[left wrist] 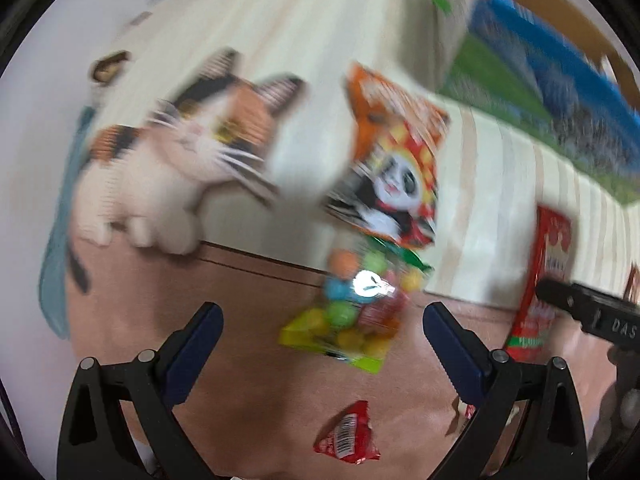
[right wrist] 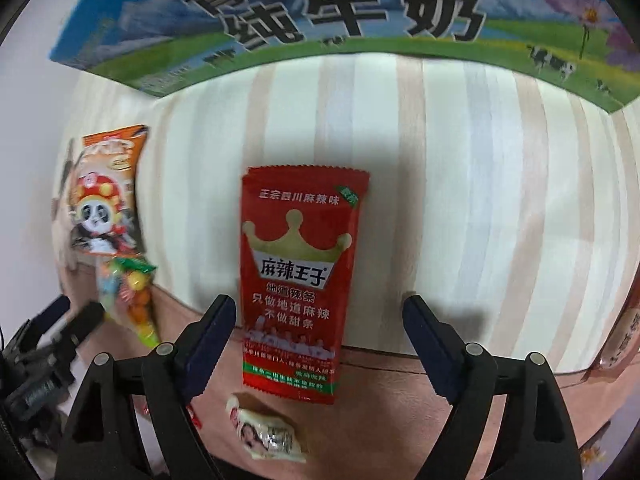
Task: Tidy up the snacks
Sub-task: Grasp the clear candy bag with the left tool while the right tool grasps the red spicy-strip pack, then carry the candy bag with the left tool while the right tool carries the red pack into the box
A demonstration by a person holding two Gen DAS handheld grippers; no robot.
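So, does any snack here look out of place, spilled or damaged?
Nothing looks spilled or torn. The snacks just lie scattered: the red spicy strip packet straddles the edge of the striped cloth, and the candy ball bag does too, below the panda packet. Both grippers, left and right, are open and hold nothing.

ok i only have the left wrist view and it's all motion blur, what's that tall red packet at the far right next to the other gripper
Observer: It is a red spicy-strip packet with a gold crown on the front. The right gripper is open and aimed straight at it.
Operator: is it lying all on the striped cloth
Observer: No. Its upper part lies on the striped cloth and its lower end on the pinkish surface.
Operator: anything else close to it i can't see
Observer: Yes, a small white wrapped candy lies just below its lower left corner.
Operator: and the blue and green thing at the back
Observer: It is a milk carton box, printed with cows and large black characters.
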